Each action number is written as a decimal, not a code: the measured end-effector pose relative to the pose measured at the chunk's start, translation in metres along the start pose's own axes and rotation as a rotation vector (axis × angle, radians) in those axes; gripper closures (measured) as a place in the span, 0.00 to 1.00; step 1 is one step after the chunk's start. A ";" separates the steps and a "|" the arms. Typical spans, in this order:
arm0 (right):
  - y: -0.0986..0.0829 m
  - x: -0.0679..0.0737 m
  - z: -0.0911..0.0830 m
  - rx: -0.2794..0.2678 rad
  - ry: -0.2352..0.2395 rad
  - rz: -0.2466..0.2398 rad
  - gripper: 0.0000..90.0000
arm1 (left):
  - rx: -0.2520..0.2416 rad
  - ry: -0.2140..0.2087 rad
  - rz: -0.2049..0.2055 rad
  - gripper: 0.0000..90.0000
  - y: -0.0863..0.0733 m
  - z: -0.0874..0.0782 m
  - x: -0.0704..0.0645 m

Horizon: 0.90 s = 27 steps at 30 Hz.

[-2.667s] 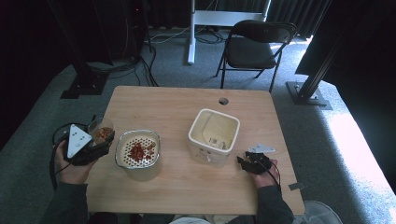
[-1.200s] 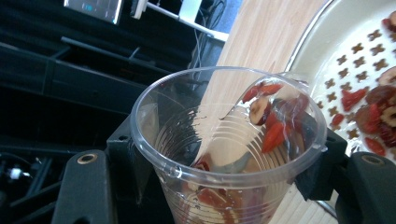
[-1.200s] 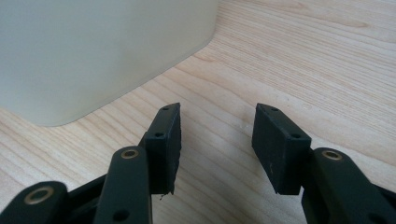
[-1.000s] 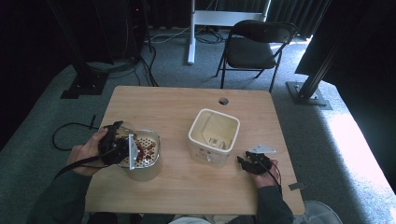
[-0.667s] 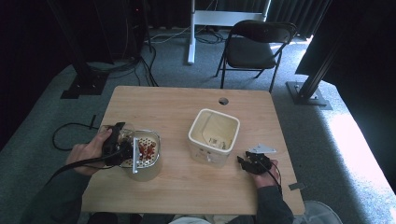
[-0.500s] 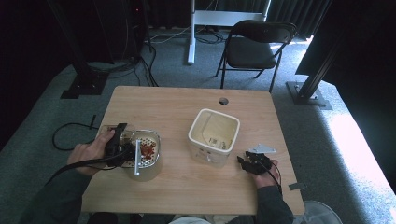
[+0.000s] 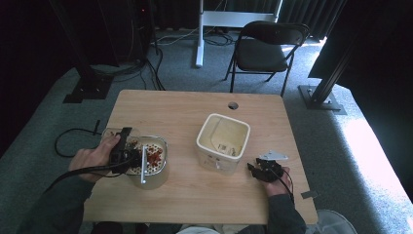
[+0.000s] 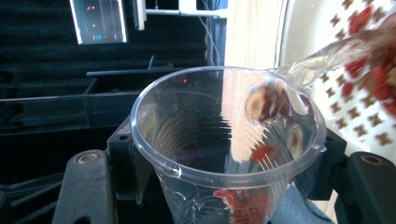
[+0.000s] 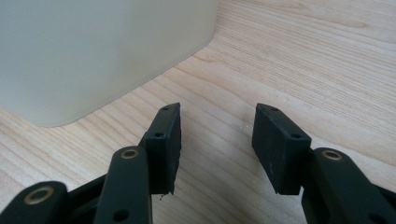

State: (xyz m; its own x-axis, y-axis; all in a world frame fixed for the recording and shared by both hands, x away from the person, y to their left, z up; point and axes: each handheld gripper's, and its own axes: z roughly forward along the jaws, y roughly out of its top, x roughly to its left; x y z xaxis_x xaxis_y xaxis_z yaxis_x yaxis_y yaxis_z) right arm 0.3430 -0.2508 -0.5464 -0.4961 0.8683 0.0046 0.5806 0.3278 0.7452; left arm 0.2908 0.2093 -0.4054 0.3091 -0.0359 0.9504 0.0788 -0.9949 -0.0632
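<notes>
My left gripper (image 7: pixel 127 155) (image 8: pixel 229 186) is shut on a clear plastic cup (image 8: pixel 224 140), one jaw on each side of it. The cup is tipped over a round strainer bowl (image 7: pixel 163 146) at the table's left. Red pieces and clear liquid run from the cup's lip onto the white perforated strainer floor (image 8: pixel 355 107). A few red bits still cling inside the cup. My right gripper (image 7: pixel 255 169) (image 9: pixel 217 140) rests open on the wood, holding nothing, beside a white square container (image 7: pixel 216 161) (image 9: pixel 93 56).
The wooden table (image 7: pixel 195 107) has a cable hole (image 7: pixel 233 105) near its far edge. A black folding chair (image 7: pixel 265 48) stands beyond it. A cable (image 7: pixel 73 134) trails off the left side.
The left gripper took hold of the cup, carried it right over the strainer and tipped it further. Red pieces now lie in the strainer. The right gripper stayed put.
</notes>
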 end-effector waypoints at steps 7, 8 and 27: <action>0.000 0.000 0.000 0.000 0.000 0.000 0.57 | -0.003 0.013 0.014 0.38 0.000 -0.001 0.002; 0.000 0.000 0.000 0.000 0.000 0.000 0.57 | 0.008 0.013 0.011 0.38 -0.001 0.000 0.002; 0.000 0.000 0.000 -0.001 -0.001 0.000 0.57 | -0.017 -0.008 -0.032 0.38 -0.005 -0.003 0.004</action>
State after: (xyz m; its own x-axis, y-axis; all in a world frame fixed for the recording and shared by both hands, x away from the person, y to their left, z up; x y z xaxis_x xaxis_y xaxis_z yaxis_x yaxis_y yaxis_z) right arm 0.3428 -0.2509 -0.5466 -0.4956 0.8686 0.0040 0.5799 0.3274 0.7461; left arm 0.2891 0.2136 -0.4004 0.3146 -0.0030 0.9492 0.0723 -0.9970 -0.0271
